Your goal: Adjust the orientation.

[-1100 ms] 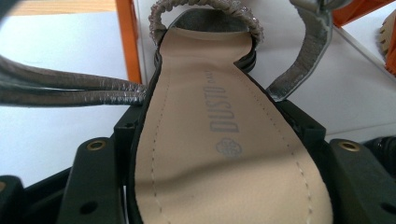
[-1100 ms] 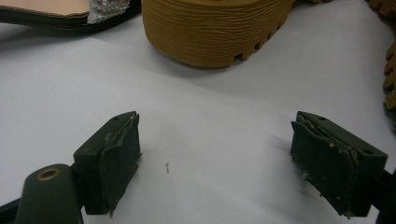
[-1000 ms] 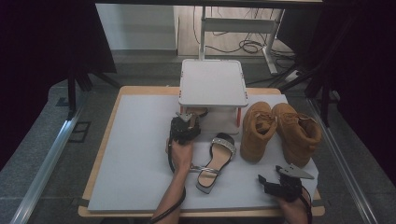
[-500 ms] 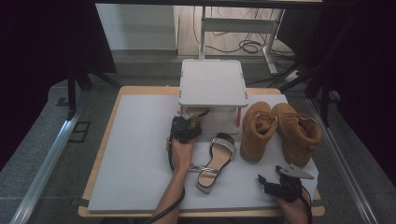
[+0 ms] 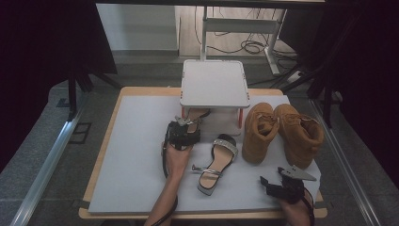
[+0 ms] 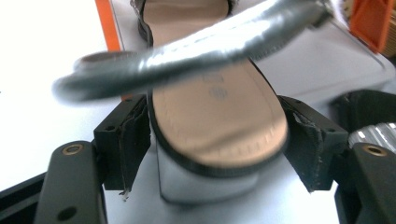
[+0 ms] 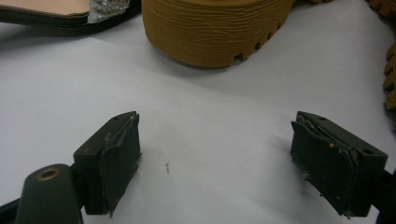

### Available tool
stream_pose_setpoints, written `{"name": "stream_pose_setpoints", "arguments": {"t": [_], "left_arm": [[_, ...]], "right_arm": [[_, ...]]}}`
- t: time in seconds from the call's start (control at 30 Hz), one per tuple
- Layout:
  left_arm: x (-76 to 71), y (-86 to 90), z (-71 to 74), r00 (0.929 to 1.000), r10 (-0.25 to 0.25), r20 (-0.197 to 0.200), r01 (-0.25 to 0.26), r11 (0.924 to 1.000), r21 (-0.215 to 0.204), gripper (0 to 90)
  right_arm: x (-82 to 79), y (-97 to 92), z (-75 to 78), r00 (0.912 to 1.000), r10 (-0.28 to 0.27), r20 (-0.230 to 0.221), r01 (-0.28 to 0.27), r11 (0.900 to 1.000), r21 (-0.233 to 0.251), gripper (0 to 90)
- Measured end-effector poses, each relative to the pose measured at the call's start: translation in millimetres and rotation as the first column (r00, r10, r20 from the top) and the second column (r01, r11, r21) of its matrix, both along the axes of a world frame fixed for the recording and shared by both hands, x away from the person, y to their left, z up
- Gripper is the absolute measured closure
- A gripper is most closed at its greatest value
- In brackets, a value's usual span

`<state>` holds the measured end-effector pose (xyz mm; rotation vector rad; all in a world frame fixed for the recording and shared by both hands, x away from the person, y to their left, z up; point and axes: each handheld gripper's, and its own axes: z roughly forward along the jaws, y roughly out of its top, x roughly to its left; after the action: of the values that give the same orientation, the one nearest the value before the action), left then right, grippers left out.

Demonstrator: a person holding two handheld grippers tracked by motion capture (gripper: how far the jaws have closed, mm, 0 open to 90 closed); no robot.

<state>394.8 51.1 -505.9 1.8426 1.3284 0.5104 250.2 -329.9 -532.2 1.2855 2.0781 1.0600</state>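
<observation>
A tan-soled sandal (image 5: 197,113) with a silver strap lies with its toe under the small white stand (image 5: 215,82). Its heel (image 6: 219,116) sits between the pads of my left gripper (image 5: 186,124), whose jaws have just been opening. In the left gripper view the pads (image 6: 133,140) flank the heel without squeezing it, and the blurred strap crosses above. The matching sandal (image 5: 215,162) lies loose to the right. My right gripper (image 5: 274,179) rests near the front right edge, open, with bare white surface between its fingers (image 7: 215,163).
Two tan boots (image 5: 259,132) (image 5: 301,134) stand right of the stand. The nearer boot's ribbed sole (image 7: 215,28) and the loose sandal (image 7: 70,14) lie ahead of the right gripper. A white mat (image 5: 141,155) covers the wooden table, bare on its left half.
My left gripper has eased back a little from the stand while the sandal stays under it. The right gripper has not moved.
</observation>
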Motion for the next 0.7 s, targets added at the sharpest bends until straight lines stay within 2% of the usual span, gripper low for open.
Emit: {"name": "stream_pose_setpoints", "arguments": {"t": [0.27, 0.53, 0.63, 0.7], "left_arm": [[-22.4, 13.9, 7.9, 0.9988, -0.04, 0.029, 0.04, 0.9992, -0.003, 32.1], [-36.9, 22.7, 6.5, 0.9938, -0.104, 0.039, 0.103, 0.9945, 0.018, 44.8], [-38.1, 23.4, 3.9, 0.9916, -0.123, 0.037, 0.123, 0.9922, 0.021, 53.8], [-38.7, 23.2, 3.1, 0.9898, -0.139, 0.032, 0.139, 0.9903, 0.007, 60.2]], "right_arm": [[0.0, 0.1, 0.0, 1.0, 0.0, 0.0, 0.0, 1.0, 0.0, 15.9], [0.0, 0.1, 0.0, 1.0, 0.0, 0.0, 0.0, 1.0, -0.002, 15.9], [0.0, 0.1, 0.0, 1.0, 0.0, -0.001, 0.0, 1.0, -0.001, 15.9], [0.0, 0.0, 0.0, 1.0, 0.0, 0.0, 0.0, 1.0, -0.002, 15.9]]}}
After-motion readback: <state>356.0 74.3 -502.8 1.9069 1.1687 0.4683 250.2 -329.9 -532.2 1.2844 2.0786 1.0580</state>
